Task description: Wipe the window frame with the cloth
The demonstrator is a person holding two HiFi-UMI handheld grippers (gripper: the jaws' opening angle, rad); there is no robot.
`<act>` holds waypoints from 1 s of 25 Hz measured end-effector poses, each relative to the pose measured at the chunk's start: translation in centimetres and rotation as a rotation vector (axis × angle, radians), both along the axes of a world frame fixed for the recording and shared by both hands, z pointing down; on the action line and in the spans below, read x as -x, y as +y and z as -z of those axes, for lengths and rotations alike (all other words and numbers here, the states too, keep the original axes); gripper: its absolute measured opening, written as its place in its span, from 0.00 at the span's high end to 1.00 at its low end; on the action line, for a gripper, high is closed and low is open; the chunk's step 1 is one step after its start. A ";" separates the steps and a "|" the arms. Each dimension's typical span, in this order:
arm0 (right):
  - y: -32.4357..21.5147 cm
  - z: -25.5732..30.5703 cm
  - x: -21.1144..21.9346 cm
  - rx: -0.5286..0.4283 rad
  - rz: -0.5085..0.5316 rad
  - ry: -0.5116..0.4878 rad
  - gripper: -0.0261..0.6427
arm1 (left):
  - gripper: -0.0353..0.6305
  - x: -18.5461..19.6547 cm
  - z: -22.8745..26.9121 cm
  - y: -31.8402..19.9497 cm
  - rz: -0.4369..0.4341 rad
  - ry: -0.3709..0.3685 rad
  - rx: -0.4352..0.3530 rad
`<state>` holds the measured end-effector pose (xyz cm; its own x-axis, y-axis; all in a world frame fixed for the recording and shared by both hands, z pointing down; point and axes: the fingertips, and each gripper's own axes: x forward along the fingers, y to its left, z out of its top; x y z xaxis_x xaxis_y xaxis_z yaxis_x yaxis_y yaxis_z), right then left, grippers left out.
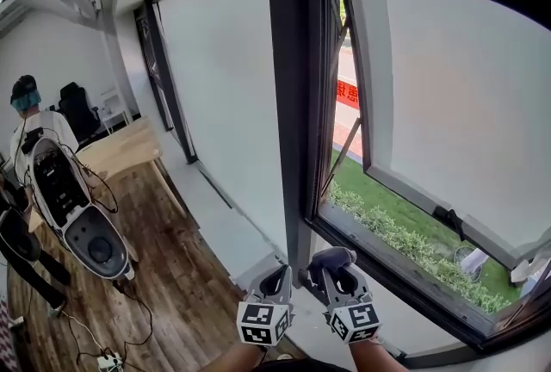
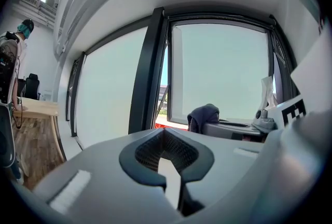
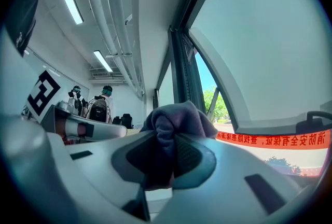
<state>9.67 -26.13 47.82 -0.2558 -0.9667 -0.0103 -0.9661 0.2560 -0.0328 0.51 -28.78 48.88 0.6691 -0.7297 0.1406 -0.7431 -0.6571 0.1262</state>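
Right gripper [image 3: 167, 151] clamps the cloth [image 3: 179, 116], which bulges past its jaws toward 12 o'clock; left gripper [image 2: 165, 136] closed, empty, below the window frame [image 1: 287, 103].

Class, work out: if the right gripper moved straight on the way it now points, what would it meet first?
Probably the dark window frame, near its lower corner; the cloth clamped in the right gripper would touch first. Depth is unclear.
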 end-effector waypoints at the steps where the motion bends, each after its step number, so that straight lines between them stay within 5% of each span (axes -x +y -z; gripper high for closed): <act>1: -0.3 0.3 -0.2 -0.007 0.002 0.001 0.85 | 0.93 -0.3 0.2 -0.3 0.001 -0.001 -0.005; 10: -3.0 5.2 -1.5 -0.113 0.022 0.036 0.85 | 0.93 0.0 1.6 -2.1 0.044 0.010 -0.028; 25: -9.4 21.3 -6.1 -0.389 0.005 0.025 0.85 | 0.93 2.0 0.6 -1.8 0.104 0.006 -0.003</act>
